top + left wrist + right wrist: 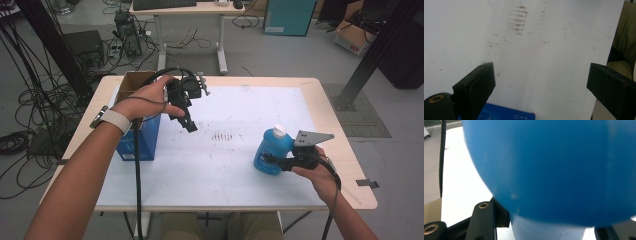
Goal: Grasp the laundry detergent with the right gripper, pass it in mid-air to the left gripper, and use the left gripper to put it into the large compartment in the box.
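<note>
A blue bottle (271, 149) with a white cap (279, 131) stands tilted at the right of the white-topped table (225, 170). My right gripper (267, 159) is shut on its lower body from the right side. In the right gripper view the bottle (554, 165) looms close, and the black jaws of that gripper (546, 230) sit at its two sides. My left gripper (190, 125) hangs above the table's left half, pointing down, beside a blue box (145, 140). In its own view my left gripper (541, 72) stands wide open with nothing between the jaws, over the stained white surface.
A brown cardboard box (132, 80) sits behind the blue box at the table's left edge. The blue box's corner (506, 113) lies just under the left gripper. Dark smudges (222, 136) mark the table's middle. Cables, a desk and boxes stand on the floor beyond.
</note>
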Available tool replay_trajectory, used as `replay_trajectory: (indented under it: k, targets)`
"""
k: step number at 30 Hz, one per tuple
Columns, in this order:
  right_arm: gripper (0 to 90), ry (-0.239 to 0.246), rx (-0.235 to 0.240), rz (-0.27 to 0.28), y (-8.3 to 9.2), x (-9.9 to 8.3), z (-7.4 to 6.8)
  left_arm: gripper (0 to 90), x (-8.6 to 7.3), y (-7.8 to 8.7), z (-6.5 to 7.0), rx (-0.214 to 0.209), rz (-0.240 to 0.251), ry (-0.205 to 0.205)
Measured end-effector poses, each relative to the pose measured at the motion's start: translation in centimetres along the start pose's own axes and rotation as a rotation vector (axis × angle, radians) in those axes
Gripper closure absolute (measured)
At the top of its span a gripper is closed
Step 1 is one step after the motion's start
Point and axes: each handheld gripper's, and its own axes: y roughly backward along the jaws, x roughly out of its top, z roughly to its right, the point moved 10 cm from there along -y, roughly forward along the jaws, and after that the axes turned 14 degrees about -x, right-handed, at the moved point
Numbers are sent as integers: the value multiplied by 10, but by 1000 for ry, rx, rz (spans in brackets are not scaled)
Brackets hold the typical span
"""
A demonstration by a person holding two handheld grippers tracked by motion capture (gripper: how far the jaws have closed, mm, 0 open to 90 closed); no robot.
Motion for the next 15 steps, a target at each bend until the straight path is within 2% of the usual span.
replay_trajectory:
  k: [5,6,8,10,12,14,15]
  targets:
    - [430,-17,10,9,2,3,3,84,0,2,7,2,-2,-3]
    - [431,-23,12,15,3,5,2,84,-2,4,7,2,-15,-10]
    - [431,-29,22,22,5,10,2,83,-1,4,11,-6,-1,8]
    - [430,-32,27,28,6,12,2,82,-1,5,12,-3,1,7]
    - [430,-28,52,38,10,21,0,82,-2,7,15,0,-10,-3]
    - [430,-20,73,44,13,27,-2,79,-1,8,19,0,1,3]
    - [430,-19,85,43,15,30,-4,79,-1,10,19,7,-13,-16]
